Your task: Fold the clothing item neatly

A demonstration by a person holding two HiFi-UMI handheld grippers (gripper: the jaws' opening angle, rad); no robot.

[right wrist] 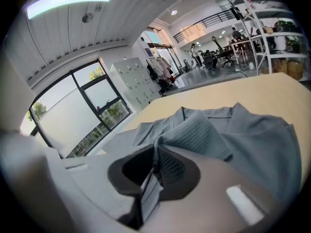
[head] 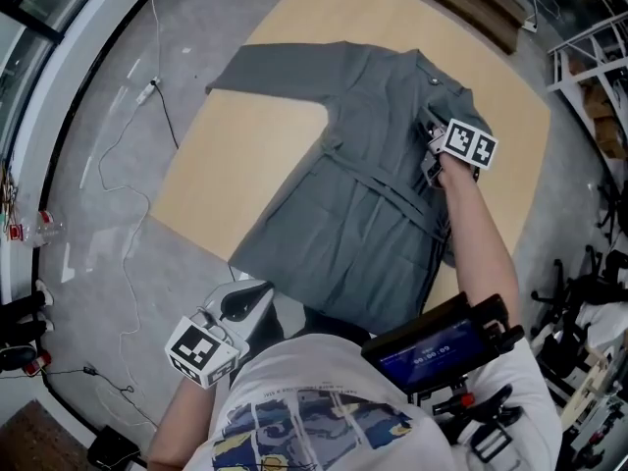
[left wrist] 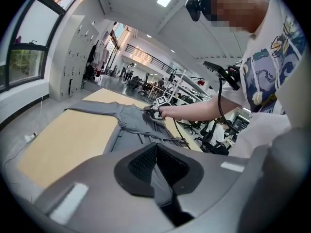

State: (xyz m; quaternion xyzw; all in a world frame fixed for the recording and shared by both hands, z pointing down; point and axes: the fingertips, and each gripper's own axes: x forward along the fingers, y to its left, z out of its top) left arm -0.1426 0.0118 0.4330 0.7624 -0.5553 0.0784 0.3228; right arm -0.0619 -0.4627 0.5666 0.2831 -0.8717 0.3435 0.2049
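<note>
A grey long-sleeved garment [head: 363,184] with a waist tie lies spread on a tan board [head: 235,155], one sleeve [head: 270,67] stretched to the upper left. My left gripper [head: 260,297] is at the hem's near left corner, shut on grey cloth that runs between its jaws [left wrist: 156,152]. My right gripper [head: 433,137] sits over the garment's upper right part, near the collar. It is shut on a fold of the grey cloth [right wrist: 199,132], which rises out of its jaws [right wrist: 155,161]. The left gripper view shows the right gripper [left wrist: 153,111] across the garment [left wrist: 136,123].
The board lies on a grey floor with a white cable [head: 128,165] trailing at the left. White shelving [head: 589,67] stands at the upper right and black equipment [head: 589,302] at the right. A black device with a screen [head: 442,346] hangs on the person's chest.
</note>
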